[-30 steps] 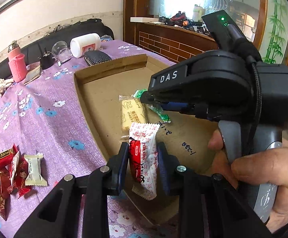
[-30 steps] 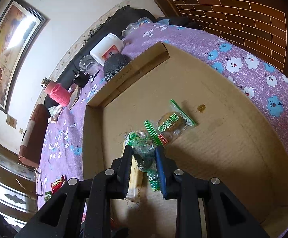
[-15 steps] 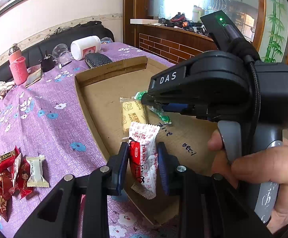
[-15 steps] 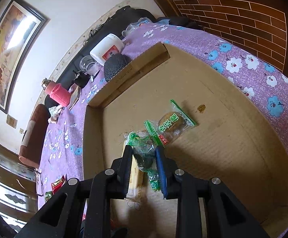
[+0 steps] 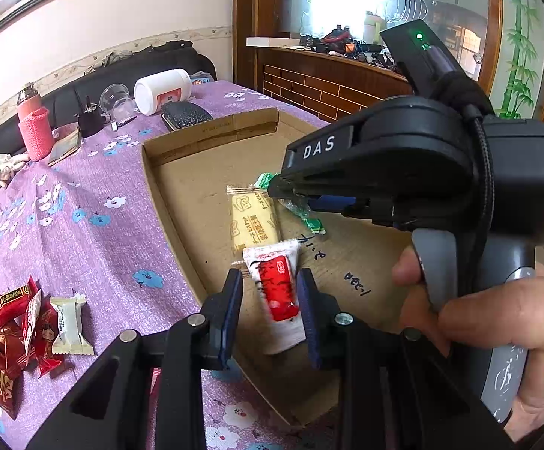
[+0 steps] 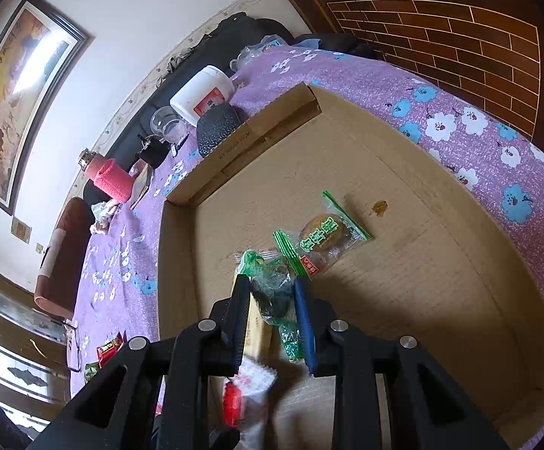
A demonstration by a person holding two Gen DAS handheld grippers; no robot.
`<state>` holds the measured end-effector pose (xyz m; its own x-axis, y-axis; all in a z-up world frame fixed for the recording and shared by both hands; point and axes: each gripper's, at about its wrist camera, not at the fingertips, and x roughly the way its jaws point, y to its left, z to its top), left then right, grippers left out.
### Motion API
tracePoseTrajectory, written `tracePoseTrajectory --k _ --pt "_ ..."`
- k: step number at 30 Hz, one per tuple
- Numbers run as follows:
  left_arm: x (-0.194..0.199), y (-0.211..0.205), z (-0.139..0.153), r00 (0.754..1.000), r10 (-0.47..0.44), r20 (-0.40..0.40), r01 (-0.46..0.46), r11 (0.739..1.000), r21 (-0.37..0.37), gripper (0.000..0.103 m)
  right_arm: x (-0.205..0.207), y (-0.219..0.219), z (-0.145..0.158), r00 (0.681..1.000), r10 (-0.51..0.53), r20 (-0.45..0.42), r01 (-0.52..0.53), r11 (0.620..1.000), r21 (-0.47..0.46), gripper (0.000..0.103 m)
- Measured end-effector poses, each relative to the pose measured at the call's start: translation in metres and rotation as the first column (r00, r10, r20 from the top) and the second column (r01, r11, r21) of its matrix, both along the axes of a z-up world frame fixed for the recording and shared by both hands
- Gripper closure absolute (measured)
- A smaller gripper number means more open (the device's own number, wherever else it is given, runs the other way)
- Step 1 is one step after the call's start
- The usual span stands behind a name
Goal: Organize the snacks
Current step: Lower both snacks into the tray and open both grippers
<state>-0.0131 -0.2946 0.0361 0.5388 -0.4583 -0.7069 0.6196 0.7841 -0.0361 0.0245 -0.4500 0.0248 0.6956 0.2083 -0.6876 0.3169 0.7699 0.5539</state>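
Note:
A shallow cardboard box (image 5: 152, 172) lies on the purple flowered cloth. My left gripper (image 5: 268, 281) hovers over its near left corner. A red and white snack packet (image 5: 275, 292) sits loose and blurred between its jaws, slipping down; it also shows as the same packet (image 6: 249, 393) in the right wrist view. My right gripper (image 6: 270, 281) is shut on a green packet with dark contents (image 6: 272, 296), just above a yellow biscuit packet (image 5: 253, 221) on the box floor. Beyond lies a green-edged round cake packet (image 6: 324, 238). The right gripper (image 5: 283, 193) fills the right of the left wrist view.
A heap of red and white snacks (image 5: 20, 322) lies on the cloth left of the box. Behind the box stand a white jar (image 5: 163, 90), a glass cup (image 5: 116, 99), a black case (image 5: 185, 114) and a pink bottle (image 5: 33, 127). A person's hand (image 5: 497, 318) grips the right handle.
The red and white packet has tilted and slid lower between the left jaws and now shows blurred at the bottom of the right wrist view. Both hands stayed where they were.

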Motion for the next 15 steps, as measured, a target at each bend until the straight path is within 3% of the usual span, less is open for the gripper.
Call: tracePoseTrajectory --k 7,15 --pt "-0.001 0.008 0.010 1.000 0.022 0.009 -0.021 0.998 -0.055 0.058 -0.008 0.002 0.015 0.998 -0.027 0.052 0.031 0.996 -0.078 0.077" --pt "-0.006 0.010 0.016 0.998 0.027 0.054 -0.024 0.998 -0.063 0.056 -0.010 -0.002 0.018 0.996 -0.047 0.079 0.053 0.996 -0.068 0.077"
